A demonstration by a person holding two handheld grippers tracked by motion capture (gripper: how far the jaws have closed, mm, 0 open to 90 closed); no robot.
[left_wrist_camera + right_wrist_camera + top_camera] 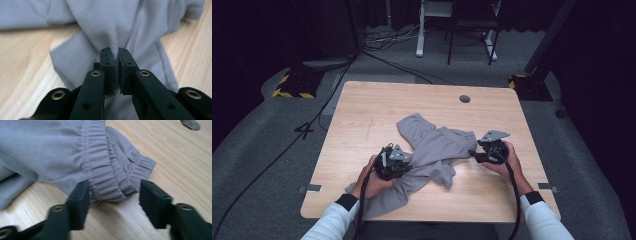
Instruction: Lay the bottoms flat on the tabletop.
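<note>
Left gripper (116, 58) pinching grey trousers (432, 150); cable hole (464, 98) beyond.

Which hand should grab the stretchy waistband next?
Probably the right. Its tool is open with the waistband between its jaws, while the left tool is shut on the pants' cloth.

My left gripper (393, 162) sits at about seven o'clock on the wooden table (362, 107), resting on the crumpled grey trousers (432, 147) that sprawl across the middle. My right gripper (484, 150) is at four o'clock, against the garment's right end. A round hole (464, 99) lies at one o'clock.
</note>
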